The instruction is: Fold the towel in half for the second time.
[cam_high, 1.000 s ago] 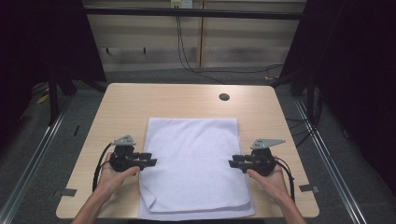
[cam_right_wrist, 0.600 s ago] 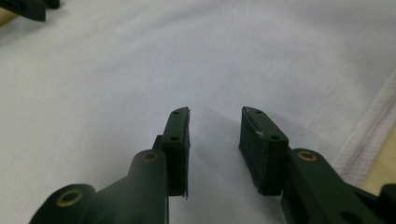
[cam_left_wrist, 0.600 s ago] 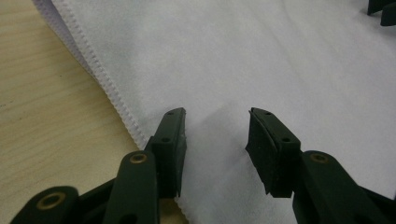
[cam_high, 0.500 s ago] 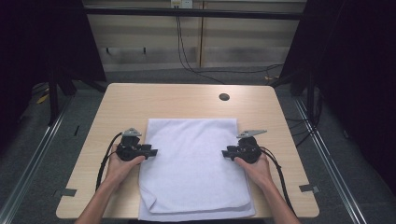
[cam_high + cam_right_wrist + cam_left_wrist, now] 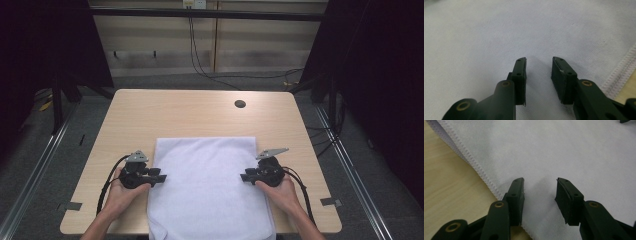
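The left gripper point(image 5: 539, 192) has its jaws standing roughly half apart, tips low over the white towel point(image 5: 210, 190), with bare cloth in the gap and nothing pinched between the pads; one jaw sits just inside the towel's stitched hem point(image 5: 474, 165), and the pale wood of the table point(image 5: 446, 195) shows beyond that hem. The right gripper point(image 5: 538, 71) is much the same: its jaws have just eased slightly closer yet remain about half open, over flat cloth, with nothing caught between them, and the towel's hem point(image 5: 621, 70) runs off to one side near a sliver of tabletop. From the high view, the left gripper point(image 5: 159, 177) points inward over the towel's left edge and the right gripper point(image 5: 246, 176) points inward over its right edge, so the two face each other across the cloth. Each is held in a hand, the left hand point(image 5: 122, 192) and the right hand point(image 5: 280, 190), with forearms coming in from the near side. The towel lies spread flat on the near half of the table point(image 5: 200, 115), its near end hanging over the front edge. A small dark round hole point(image 5: 240, 104) sits in the tabletop well beyond it.
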`<state>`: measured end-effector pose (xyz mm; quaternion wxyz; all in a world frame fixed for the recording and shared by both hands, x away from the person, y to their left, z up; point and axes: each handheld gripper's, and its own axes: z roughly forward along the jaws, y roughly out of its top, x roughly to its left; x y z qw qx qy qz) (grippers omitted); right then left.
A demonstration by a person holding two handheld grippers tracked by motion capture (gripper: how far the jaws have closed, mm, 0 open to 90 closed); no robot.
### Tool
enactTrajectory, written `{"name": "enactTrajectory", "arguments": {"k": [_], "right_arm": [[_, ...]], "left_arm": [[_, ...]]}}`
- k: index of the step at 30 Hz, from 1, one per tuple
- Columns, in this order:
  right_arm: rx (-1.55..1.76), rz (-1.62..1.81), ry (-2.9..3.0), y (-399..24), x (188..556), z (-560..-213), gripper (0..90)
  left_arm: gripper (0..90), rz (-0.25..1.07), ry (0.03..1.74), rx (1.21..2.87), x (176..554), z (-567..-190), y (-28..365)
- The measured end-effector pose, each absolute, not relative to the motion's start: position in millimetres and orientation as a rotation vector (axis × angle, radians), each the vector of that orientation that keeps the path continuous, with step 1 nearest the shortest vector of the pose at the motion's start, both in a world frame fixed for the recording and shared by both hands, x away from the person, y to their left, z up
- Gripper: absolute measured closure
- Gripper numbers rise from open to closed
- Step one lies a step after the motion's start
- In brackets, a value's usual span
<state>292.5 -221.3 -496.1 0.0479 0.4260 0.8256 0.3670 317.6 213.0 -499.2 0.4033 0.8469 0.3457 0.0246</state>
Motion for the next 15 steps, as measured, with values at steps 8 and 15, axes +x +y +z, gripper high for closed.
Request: {"name": "enactTrajectory", "arguments": {"k": [8,15], "right_arm": [[1.291,1.125,2.58,-222.8,266.2,-493.6,64.8],[1.277,1.116,2.612,-221.7,250.8,-491.7,63.0]], "left_arm": [[56.8,0.004,0.846,2.163,290.0,-496.6,218.3],[52.3,-0.028,0.836,2.189,277.8,-493.1,217.2]]}}
